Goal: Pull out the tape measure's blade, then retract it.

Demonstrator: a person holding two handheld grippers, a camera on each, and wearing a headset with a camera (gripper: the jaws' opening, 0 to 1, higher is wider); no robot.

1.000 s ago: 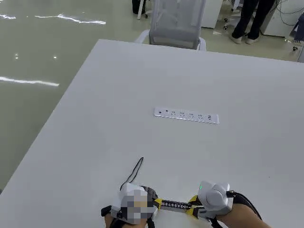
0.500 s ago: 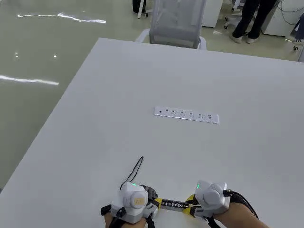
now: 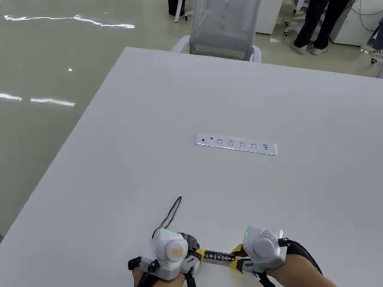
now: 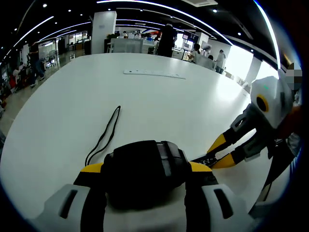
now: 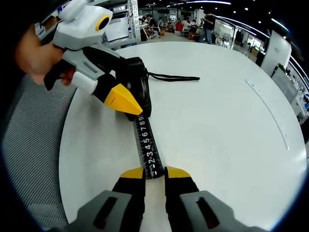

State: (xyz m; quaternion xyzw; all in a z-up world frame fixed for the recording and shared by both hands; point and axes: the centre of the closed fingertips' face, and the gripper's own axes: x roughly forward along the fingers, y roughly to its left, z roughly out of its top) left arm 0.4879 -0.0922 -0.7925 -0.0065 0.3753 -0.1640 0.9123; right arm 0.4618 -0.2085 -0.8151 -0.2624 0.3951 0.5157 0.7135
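Near the front edge of the white table [image 3: 119,149], a thin black wrist cord [image 3: 170,215] trails away from the tool toward the left. The left gripper [image 4: 145,169] has its yellow-tipped jaws clenched on either side of the black tape measure case [image 4: 142,171], a rounded, chunky body resting on the tabletop; in the head view the case [image 3: 190,243] sits beside that gripper [image 3: 192,257].

From the case's mouth the black blade [image 5: 146,142], printed with white numerals 2 to 9, runs flat and straight along the table to the right. Its free end is pinched between the closed jaws of the right gripper [image 5: 154,172], seen in the head view just right of the blade [image 3: 218,258] at [image 3: 238,260].

Farther back, well apart, lies a long white power strip [image 3: 236,144].

Against a second ago, the right gripper stands slightly nearer the case and the exposed blade is a little shorter; the case and left gripper have stayed put.
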